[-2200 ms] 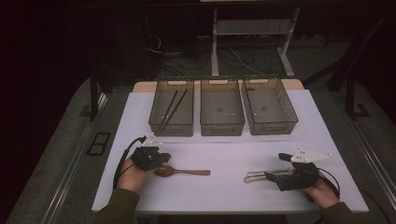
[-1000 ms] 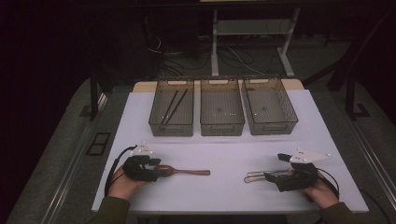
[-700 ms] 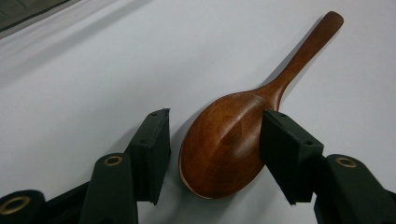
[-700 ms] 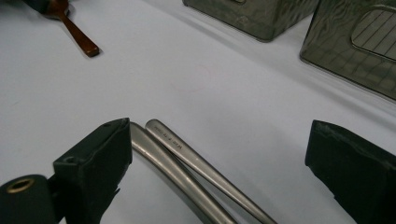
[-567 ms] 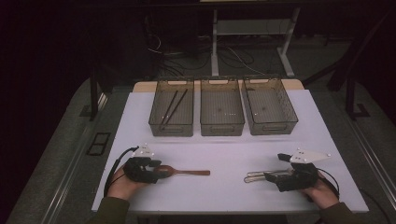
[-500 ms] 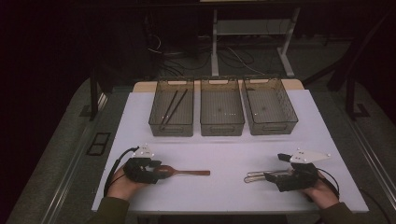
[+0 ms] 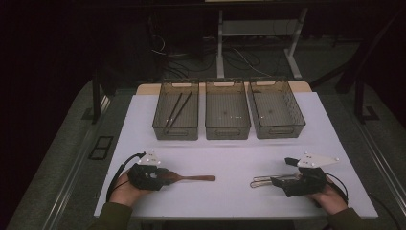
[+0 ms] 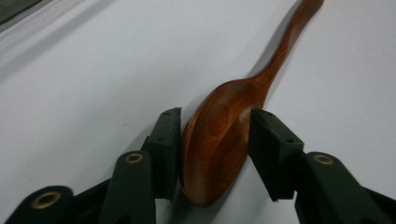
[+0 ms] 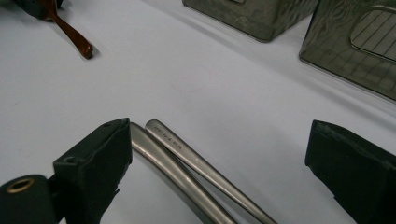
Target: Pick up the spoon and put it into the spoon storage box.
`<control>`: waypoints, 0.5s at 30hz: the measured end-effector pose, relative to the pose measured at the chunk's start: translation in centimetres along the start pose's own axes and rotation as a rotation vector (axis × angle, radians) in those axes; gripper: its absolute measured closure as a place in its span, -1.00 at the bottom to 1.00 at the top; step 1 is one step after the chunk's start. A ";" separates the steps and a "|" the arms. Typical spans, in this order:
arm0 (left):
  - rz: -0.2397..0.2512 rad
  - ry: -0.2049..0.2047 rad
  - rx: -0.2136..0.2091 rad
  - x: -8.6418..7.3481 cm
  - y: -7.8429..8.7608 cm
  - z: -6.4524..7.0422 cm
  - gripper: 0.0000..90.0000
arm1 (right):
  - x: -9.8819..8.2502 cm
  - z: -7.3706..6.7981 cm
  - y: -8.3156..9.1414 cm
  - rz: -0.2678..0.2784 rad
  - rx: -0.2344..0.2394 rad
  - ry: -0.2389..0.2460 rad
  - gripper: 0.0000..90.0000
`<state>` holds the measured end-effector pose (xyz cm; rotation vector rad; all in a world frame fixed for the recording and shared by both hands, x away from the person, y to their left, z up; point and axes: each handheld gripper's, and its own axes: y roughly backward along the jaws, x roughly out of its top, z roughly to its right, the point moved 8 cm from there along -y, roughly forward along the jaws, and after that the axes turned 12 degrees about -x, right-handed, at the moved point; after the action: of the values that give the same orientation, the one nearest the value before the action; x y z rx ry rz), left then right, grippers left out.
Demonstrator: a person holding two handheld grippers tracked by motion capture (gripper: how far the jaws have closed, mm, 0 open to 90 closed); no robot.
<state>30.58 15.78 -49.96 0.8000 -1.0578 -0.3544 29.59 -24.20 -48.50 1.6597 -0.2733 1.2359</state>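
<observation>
Reddish-brown wood, glossy and smoothly carved, makes up the spoon (image 8: 219, 140) that lies on the white table (image 7: 230, 153). Its bowl is an oval with a darker hollow in the middle, and it narrows at a slim neck into a long, slightly curved handle that runs away from the left gripper (image 8: 215, 135) across the tabletop. The bowl sits between that gripper's two black pads: the jaws have just been closing, and both pads now press against the bowl's edges, one on each side, so the spoon is clamped there. In the high view the left gripper (image 7: 160, 176) rests low on the table in the person's left hand (image 7: 125, 189), with the spoon (image 7: 194, 178) pointing its handle towards the table's middle.

To the right of the spoon, well apart from it, the right gripper (image 7: 280, 181) lies on the table in the right hand (image 7: 330, 199). Its jaws stand wide apart and released in the right gripper view. Two metal handles (image 9: 187, 163), dull silver and side by side, lie on the table between those jaws, just beside the left-hand pad; whether they touch it I cannot tell. The far pad is well clear of them.

Beyond the spoon, at the table's far side, three smoky see-through bins stand in a row. The left bin (image 7: 176, 115) holds dark chopsticks (image 7: 178, 109); the middle bin (image 7: 227, 115) and right bin (image 7: 276, 114) stand beside it.
</observation>
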 end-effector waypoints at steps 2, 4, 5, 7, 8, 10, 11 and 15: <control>-0.014 -0.014 -0.001 -0.1 0.1 0.0 0.24 | 0.0 0.0 0.0 0.001 -0.001 0.000 -0.85; -0.012 -0.002 -0.003 -0.1 0.1 0.1 0.29 | 0.0 0.0 0.0 0.001 -0.001 0.000 -0.85; -0.014 -0.016 -0.005 -0.1 0.1 0.0 0.30 | 0.0 0.0 0.0 0.001 -0.001 0.001 -0.85; -0.011 -0.011 -0.007 -0.2 0.2 0.1 0.33 | 0.0 0.0 0.0 0.002 -0.001 0.001 -0.85; -0.005 0.000 -0.008 -0.2 0.2 0.2 0.34 | 0.0 0.0 0.0 0.001 -0.001 0.000 -0.85; -0.014 -0.014 -0.014 -0.3 0.3 0.2 0.38 | 0.0 0.0 0.0 0.000 0.000 0.000 -0.85; -0.015 -0.015 -0.016 -0.3 0.3 0.2 0.41 | 0.0 0.0 0.0 0.000 -0.001 -0.001 -0.85; -0.022 -0.027 -0.025 -0.2 0.3 0.4 0.49 | 0.0 0.0 0.0 0.000 -0.001 -0.001 -0.85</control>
<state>30.11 15.94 -49.81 0.7873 -1.0682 -0.3972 29.58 -24.18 -48.50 1.6596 -0.2740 1.2353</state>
